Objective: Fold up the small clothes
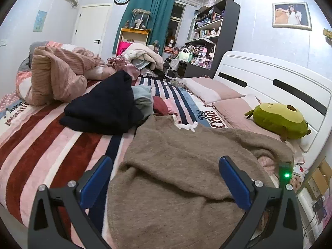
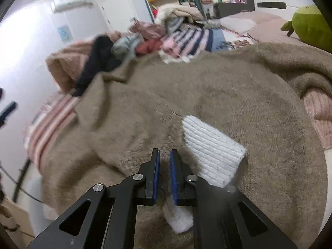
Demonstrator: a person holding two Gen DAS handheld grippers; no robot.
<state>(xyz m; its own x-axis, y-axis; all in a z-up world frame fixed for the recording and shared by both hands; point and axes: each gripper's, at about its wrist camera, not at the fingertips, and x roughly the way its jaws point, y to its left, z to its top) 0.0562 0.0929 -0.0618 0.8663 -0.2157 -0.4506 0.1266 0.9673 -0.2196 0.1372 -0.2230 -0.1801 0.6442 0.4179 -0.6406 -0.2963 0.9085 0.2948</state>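
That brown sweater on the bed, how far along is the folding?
Done: the brown sweater is spread on the striped bed, though rumpled, with no fold visible. In hand: the right gripper is nearly closed by its white ribbed cuff, apparently pinching it; the left gripper hovers open. Left: the folds themselves, plus the dark garment and the small pile behind it.

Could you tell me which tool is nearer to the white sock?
Right. The right tool is nearly shut beside the white sock; the left tool hangs open over the brown sweater.
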